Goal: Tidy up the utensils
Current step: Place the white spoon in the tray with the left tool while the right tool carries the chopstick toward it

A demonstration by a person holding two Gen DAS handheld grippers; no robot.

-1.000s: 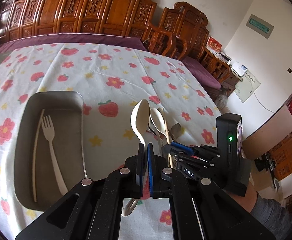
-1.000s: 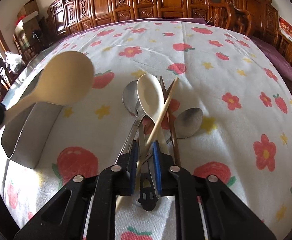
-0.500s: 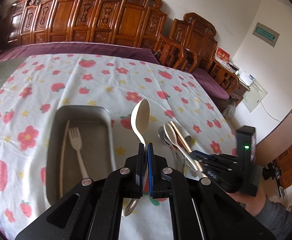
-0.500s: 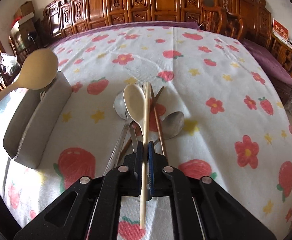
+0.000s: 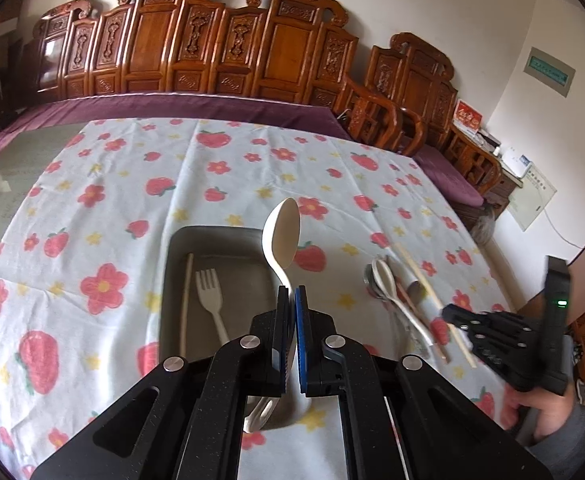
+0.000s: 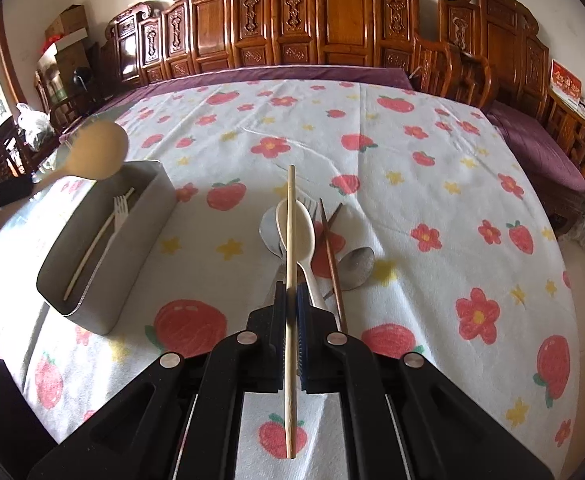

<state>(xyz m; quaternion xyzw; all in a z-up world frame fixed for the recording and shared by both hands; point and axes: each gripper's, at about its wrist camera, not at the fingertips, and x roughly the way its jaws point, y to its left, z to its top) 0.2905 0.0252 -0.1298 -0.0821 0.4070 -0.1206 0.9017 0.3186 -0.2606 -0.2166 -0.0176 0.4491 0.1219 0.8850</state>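
**A:** What could go wrong from here?

**B:** The right gripper (image 6: pixel 291 300) is clamped on a pale chopstick (image 6: pixel 290 280), and a long stretch sticks out past the fingers on both sides. Thin and round, it could pivot or slide in the pads if the hand tips, and its far end could catch the tray wall on the way in.

**A:** And the left?

**B:** The left gripper (image 5: pixel 290 300) is closed on the handle of a cream spoon (image 5: pixel 281 236). The bowl stands well above the fingertips, the handle's end hangs below them. That top-heavy hold could swing sideways; let go too high, the spoon may bounce off the grey tray (image 5: pixel 212 236).

**A:** Where is the tray relative to the fingers?

**B:** Just beyond and left of the left fingers, with a pale fork (image 5: pixel 210 292) and a chopstick (image 5: pixel 186 300) already in it. From the right fingers it lies well to the left. The remaining utensil pile (image 6: pixel 312 240) rests on the table (image 6: pixel 432 184) directly ahead of the right fingertips.
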